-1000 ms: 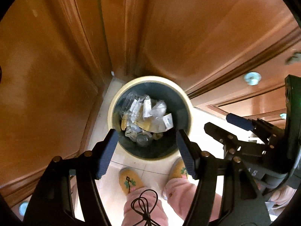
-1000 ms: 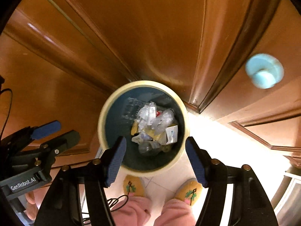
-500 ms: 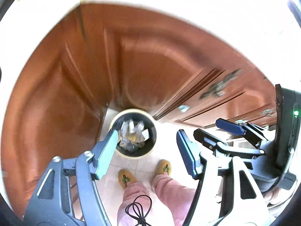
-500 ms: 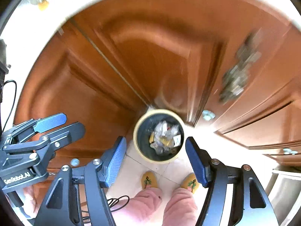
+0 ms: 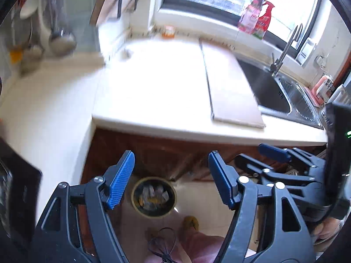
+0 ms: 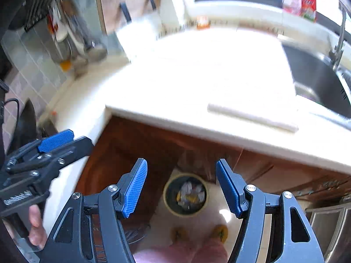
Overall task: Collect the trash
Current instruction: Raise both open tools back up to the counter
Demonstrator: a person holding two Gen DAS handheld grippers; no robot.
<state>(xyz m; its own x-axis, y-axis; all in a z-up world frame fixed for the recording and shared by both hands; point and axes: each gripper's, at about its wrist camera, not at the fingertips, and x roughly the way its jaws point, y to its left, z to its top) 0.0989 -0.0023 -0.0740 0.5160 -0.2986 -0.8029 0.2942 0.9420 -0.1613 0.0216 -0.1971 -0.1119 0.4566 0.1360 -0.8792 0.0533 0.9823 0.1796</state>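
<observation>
A round cream-rimmed trash bin (image 5: pixel 134 195) (image 6: pixel 166 195) stands on the floor far below, against the wooden cabinet corner. Crumpled wrappers and clear plastic (image 5: pixel 153 194) (image 6: pixel 188 194) fill it. My left gripper (image 5: pixel 170 160) hangs high above the bin; its jaws are opening and nothing is between them. My right gripper (image 6: pixel 181 164) is open and empty at the same height. Each gripper appears in the other's view: the right gripper (image 5: pixel 274 153) at the right edge, the left gripper (image 6: pixel 57 140) at the left, with a hand on it.
A white countertop (image 5: pixel 153 83) spreads ahead with a cutting board (image 5: pixel 230 87), a steel sink (image 5: pixel 274 92) and a faucet (image 5: pixel 285 50). Spray bottles (image 5: pixel 256 19) stand on the window sill. Utensils (image 5: pixel 59 32) hang at the left. A person's yellow slippers (image 6: pixel 220 232) and pink trouser legs are below.
Both grippers have risen from just over the bin to above counter height. The bin now looks small, and the countertop, sink and window have come into view.
</observation>
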